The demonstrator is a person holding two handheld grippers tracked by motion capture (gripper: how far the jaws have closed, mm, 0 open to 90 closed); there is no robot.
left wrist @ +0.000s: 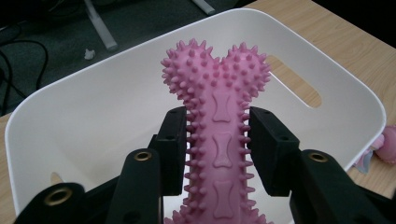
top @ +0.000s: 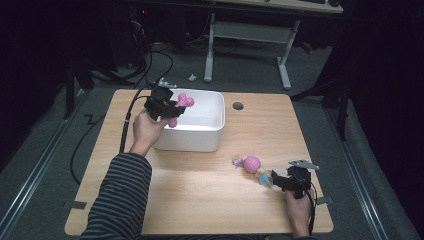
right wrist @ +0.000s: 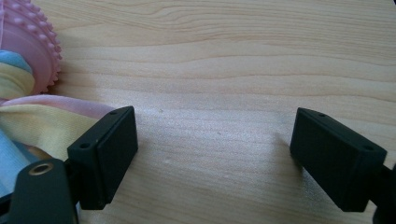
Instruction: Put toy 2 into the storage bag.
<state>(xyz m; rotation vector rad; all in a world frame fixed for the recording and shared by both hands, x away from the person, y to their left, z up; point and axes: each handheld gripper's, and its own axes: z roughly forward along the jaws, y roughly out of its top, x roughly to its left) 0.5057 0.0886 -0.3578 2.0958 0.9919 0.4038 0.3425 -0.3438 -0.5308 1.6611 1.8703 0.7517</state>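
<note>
Currently left gripper (left wrist: 218,154) clamps a spiky pink rubber bone toy (left wrist: 217,116) over the white plastic bin (top: 210,131) near the worktop's (top: 200,190) far edge; right gripper (right wrist: 215,154) rests wide apart beside a pink-and-pastel cloth toy (top: 254,167), near-right corner.

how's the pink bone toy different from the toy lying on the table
The pink bone toy is clamped between the left tool's jaws over the white bin; the ball toy with cloth strips lies on the wooden table, beside the open right tool. The bone toy is a single pink colour, long with two lobes; the ball toy pairs a round pink ball with pastel fabric. Both are pink with a studded surface.
</note>
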